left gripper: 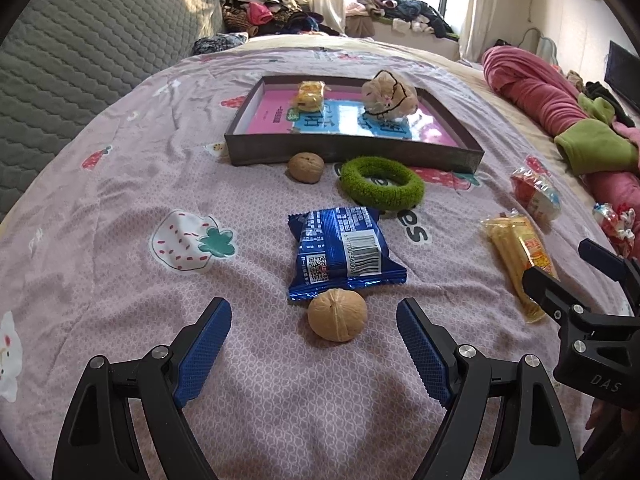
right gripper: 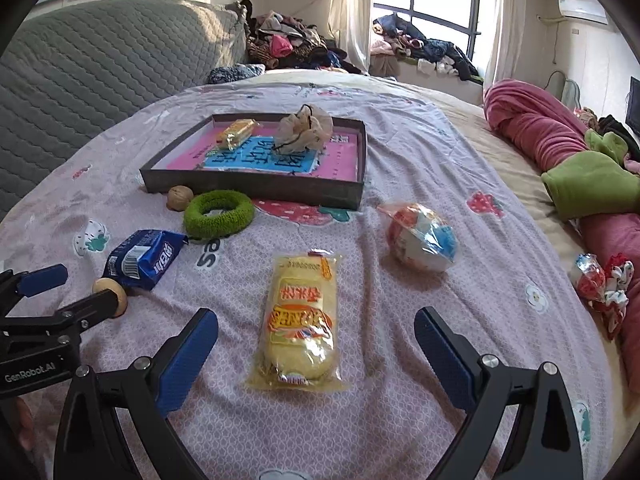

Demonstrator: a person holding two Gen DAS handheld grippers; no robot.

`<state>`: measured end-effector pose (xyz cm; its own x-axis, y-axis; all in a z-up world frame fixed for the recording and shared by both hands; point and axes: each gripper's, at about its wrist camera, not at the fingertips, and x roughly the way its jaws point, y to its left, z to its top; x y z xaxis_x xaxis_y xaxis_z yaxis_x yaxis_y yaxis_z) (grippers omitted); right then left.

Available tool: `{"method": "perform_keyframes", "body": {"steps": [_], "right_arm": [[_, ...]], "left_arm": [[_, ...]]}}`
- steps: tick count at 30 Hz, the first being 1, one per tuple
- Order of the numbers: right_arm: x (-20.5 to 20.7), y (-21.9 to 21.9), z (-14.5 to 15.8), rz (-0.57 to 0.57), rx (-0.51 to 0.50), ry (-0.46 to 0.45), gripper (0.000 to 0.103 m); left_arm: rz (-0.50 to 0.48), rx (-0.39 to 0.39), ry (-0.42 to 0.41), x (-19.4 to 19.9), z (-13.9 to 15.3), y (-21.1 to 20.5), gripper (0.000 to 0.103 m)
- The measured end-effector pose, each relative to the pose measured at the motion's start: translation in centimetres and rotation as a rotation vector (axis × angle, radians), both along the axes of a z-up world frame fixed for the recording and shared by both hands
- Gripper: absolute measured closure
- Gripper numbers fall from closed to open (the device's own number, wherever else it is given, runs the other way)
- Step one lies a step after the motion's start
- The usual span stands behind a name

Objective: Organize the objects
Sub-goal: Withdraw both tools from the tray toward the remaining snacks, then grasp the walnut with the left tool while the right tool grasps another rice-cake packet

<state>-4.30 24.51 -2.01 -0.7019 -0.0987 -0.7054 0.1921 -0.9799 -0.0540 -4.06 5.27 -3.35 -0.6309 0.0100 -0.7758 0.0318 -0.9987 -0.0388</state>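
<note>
Daylight from the window at the back, blown out white, lights the bed evenly with soft short shadows, glare on the glossy tray bottom, both views sharp, heavy fisheye bending and black vignette at the corners.

The bedspread is lilac, printed with red and white strawberries. The tray is dark grey outside, pink and blue inside. Near it lie a tan walnut, a blue packet with white print, and a green ring. The right snack is yellow, its lettering perhaps orange.
</note>
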Motion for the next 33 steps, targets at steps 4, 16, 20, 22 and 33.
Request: {"method": "perform_keyframes", "body": {"steps": [4,16,20,22,33], "right_arm": [[-0.3,-0.3,-0.3,0.01,-0.003,-0.003,0.004],[-1.6,-0.8,-1.7,0.015,-0.016,-0.035,0.007],[-1.7,-0.9,-2.1,0.018,-0.028,-0.049,0.014],[-1.7,-0.8,-2.2,0.017,-0.036,-0.054,0.015],[-1.8,-0.7,-2.4,0.024,-0.062,-0.068,0.04]], "left_arm": [[0.001,-0.002,-0.007,-0.2,-0.5,0.0,0.017],[0.024,0.008,-0.031,-1.1,-1.7,-0.5,0.017],[0.024,0.006,-0.035,-1.3,-1.8,-0.4,0.017],[0.022,0.002,-0.034,-1.3,-1.8,-0.4,0.017],[0.023,0.006,-0.032,-1.8,-1.8,-0.4,0.028]]}}
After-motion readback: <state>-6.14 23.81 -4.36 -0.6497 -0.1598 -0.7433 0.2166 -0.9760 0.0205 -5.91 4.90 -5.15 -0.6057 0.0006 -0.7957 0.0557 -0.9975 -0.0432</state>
